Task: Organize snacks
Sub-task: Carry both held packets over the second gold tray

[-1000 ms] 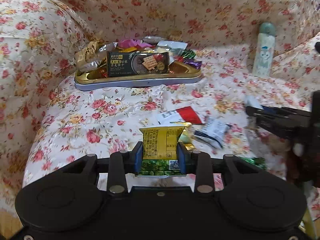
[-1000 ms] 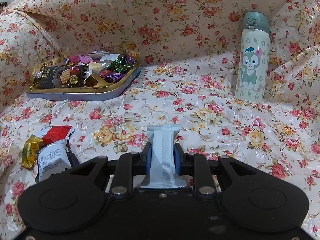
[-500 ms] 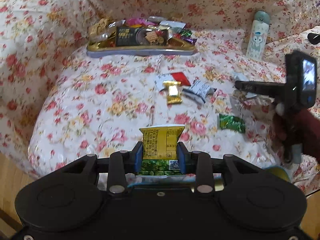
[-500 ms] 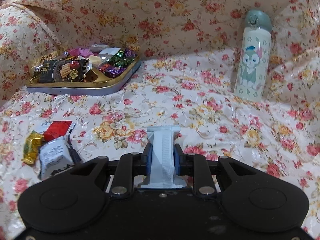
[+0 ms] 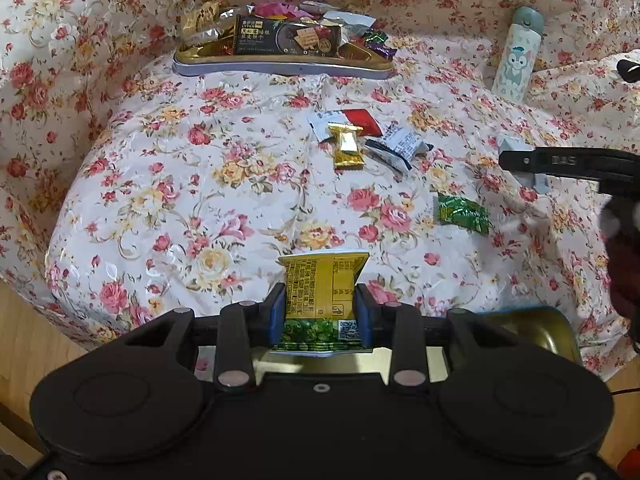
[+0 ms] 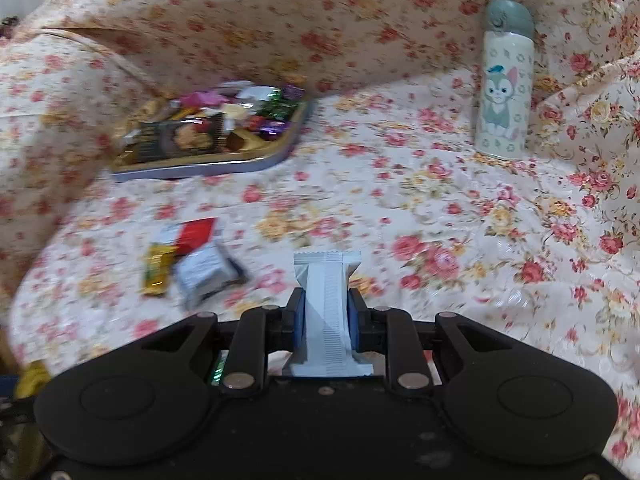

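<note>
Snacks sit in three places: piled in a tray, loose on the floral cover, and one in each gripper.

Left wrist view, left to right:
- Floral cover (image 5: 168,184): glossy quilted fabric, rose print, draped over a rounded cushion.
- Tray (image 5: 280,69): shallow metal tin, gold inside, grey rim, at the far left-centre. Heaped with crinkly foil wrappers and a dark flat cracker pack (image 5: 286,39) lying across the front.
- Left gripper (image 5: 320,312): blue pads pinching a yellow-green snack pouch (image 5: 322,292) by its sides, printed back facing up, pouch clear of the cover.
- Loose cluster mid-cover: red-and-white sachet (image 5: 352,120), gold foil bar (image 5: 347,148) overlapping it, white crumpled packet (image 5: 400,146) just beside.
- Green foil candy (image 5: 462,213): lies alone, right of the cluster.
- Right gripper (image 5: 520,160): seen side-on at the right edge, black fingers clamped on a pale blue-white wrapper.
- Bottle (image 5: 516,56): cylindrical, cream, cartoon cat print, grey-green cap, upright at the far right.

Right wrist view (motion-blurred on the left): jaws nearly together on that pale stick pack (image 6: 327,312), a narrow matte pack with a ribbed centre seam and flared ends, held upright above the cover.
</note>
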`<action>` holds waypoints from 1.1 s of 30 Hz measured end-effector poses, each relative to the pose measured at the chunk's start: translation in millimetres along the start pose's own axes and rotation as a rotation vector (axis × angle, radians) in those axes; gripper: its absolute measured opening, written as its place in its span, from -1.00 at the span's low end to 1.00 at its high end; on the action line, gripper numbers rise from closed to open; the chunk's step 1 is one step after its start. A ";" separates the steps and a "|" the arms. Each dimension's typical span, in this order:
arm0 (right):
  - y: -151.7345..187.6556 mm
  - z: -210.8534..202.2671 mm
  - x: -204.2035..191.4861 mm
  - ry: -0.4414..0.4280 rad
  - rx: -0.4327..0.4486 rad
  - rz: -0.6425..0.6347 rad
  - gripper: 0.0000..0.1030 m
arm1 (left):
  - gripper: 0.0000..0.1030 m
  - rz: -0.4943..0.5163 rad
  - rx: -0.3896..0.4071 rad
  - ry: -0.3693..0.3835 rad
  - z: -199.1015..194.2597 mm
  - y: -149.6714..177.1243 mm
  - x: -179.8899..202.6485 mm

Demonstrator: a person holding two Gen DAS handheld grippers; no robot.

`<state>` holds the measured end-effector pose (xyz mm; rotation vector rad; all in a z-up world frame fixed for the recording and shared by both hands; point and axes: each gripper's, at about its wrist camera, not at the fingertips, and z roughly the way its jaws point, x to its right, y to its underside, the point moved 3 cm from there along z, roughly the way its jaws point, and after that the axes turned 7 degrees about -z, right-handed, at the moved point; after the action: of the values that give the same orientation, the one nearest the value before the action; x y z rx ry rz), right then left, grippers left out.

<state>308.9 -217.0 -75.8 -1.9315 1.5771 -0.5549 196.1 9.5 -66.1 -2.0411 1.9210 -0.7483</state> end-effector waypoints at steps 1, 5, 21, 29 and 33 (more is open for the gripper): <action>1.2 -6.2 -4.4 -0.015 -0.002 0.001 -0.56 | -0.15 0.001 -0.005 -0.001 -0.1 0.8 0.0; 12.7 -32.5 -24.1 -0.096 -0.021 0.014 -0.56 | -0.15 0.001 -0.027 0.004 -1.0 3.2 0.0; 87.5 -78.8 -75.7 -0.260 -0.155 0.066 -0.56 | -0.15 0.055 -0.142 0.021 4.2 35.0 14.5; 105.5 -65.4 -81.8 -0.259 -0.239 0.066 -0.55 | -0.16 0.076 -0.174 -0.012 13.6 43.6 16.4; 109.5 -59.7 -84.1 -0.260 -0.266 0.058 -0.55 | -0.15 0.083 -0.179 -0.032 15.4 43.8 16.1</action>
<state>171.8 -159.9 -100.6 -2.0444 1.5932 -0.0658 166.6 -13.5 -97.8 -2.0437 2.1081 -0.5398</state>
